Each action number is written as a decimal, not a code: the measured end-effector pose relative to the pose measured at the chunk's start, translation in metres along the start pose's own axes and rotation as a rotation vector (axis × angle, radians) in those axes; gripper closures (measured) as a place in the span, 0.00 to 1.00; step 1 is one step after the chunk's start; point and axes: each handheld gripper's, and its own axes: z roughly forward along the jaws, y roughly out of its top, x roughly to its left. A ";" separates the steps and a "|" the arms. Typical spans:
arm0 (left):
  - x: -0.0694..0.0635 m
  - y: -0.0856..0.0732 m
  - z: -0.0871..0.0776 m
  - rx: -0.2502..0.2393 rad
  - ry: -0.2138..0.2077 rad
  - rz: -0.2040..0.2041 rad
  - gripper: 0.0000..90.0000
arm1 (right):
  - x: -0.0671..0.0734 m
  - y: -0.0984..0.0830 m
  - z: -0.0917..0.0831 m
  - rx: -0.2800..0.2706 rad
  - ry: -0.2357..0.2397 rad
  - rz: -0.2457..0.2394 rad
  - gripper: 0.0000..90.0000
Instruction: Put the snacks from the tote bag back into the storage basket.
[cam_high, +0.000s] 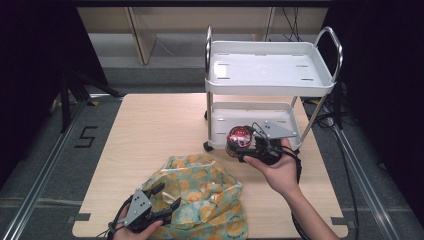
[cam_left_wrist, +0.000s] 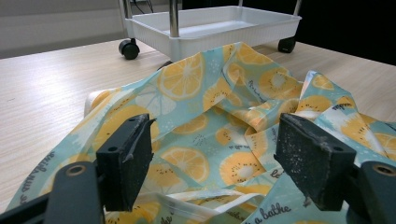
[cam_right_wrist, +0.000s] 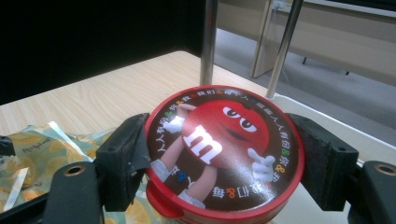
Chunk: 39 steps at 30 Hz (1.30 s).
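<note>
The right gripper pinches a round tin between its two black pads, one on each side of the rim. The tin has a red edge and a dark brown lid printed with a red cartoon candy figure – white gloves, a white "m" on its belly – ringed by small coloured characters. In the high view the tin is held above the tabletop, just in front of the lower tray of a white wheeled cart. The left gripper is spread wide – nothing between its pads – over a crumpled turquoise bag patterned with orange slices
</note>
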 end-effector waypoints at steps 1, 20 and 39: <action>0.000 0.000 0.000 -0.001 0.000 -0.002 0.30 | -0.001 0.000 0.001 -0.012 0.004 -0.007 0.30; 0.001 0.000 0.000 0.010 0.002 0.008 0.30 | -0.008 -0.003 0.001 0.003 -0.021 0.013 0.30; 0.002 0.001 0.001 0.003 -0.005 0.020 0.30 | -0.019 -0.005 0.005 0.012 -0.053 0.050 0.30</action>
